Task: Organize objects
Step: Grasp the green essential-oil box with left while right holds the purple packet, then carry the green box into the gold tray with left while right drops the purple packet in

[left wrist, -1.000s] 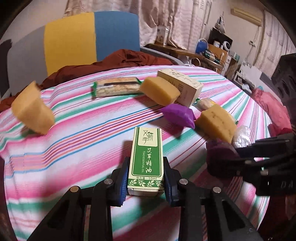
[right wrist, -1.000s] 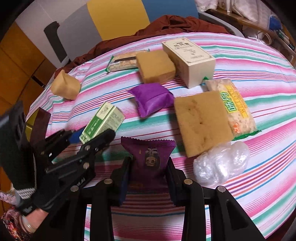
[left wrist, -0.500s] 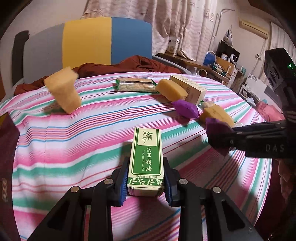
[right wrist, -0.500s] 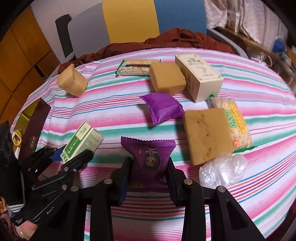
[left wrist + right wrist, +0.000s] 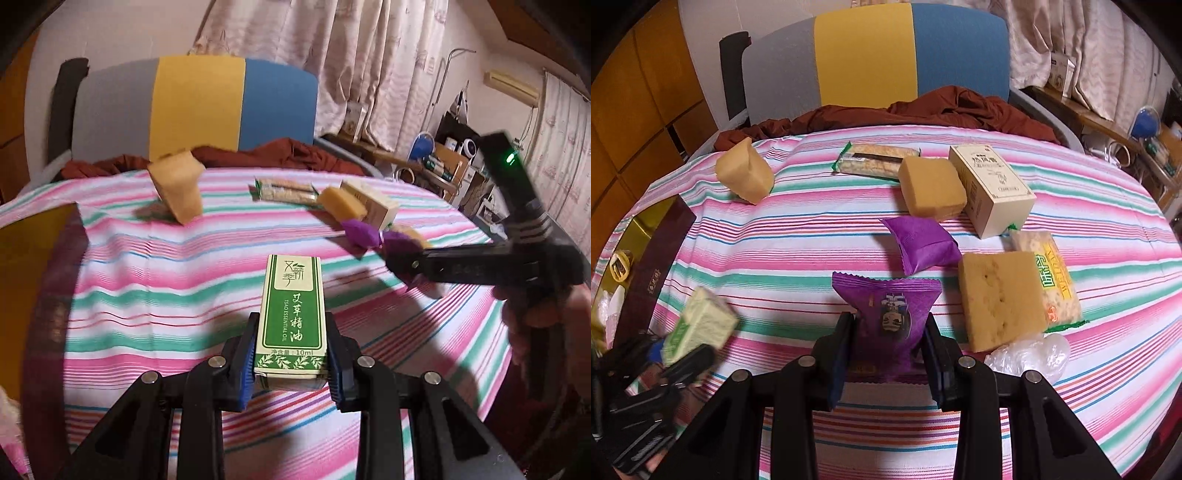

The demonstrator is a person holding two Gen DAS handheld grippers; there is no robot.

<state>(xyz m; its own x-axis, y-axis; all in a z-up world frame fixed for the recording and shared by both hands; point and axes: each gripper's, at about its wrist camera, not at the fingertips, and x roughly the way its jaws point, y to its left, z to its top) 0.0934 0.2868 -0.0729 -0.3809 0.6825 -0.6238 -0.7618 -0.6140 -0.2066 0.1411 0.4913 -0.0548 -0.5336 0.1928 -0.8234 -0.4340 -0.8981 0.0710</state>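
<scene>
Over striped bedspread [image 5: 775, 236] | left tongs [image 5: 291, 354] grip green box [image 5: 291, 310] | right tongs [image 5: 886, 350] pinch purple packet [image 5: 886, 314]

The green box [image 5: 290, 312] says "TSAO ESSENTIAL OIL" and "10ml", with Chinese words too. The snack bag [image 5: 1057, 281] maybe says "WEIDUO", but it is hard to read.

green box [image 5: 291, 314] carried leftward, toward dark tray [image 5: 653, 266]
</scene>
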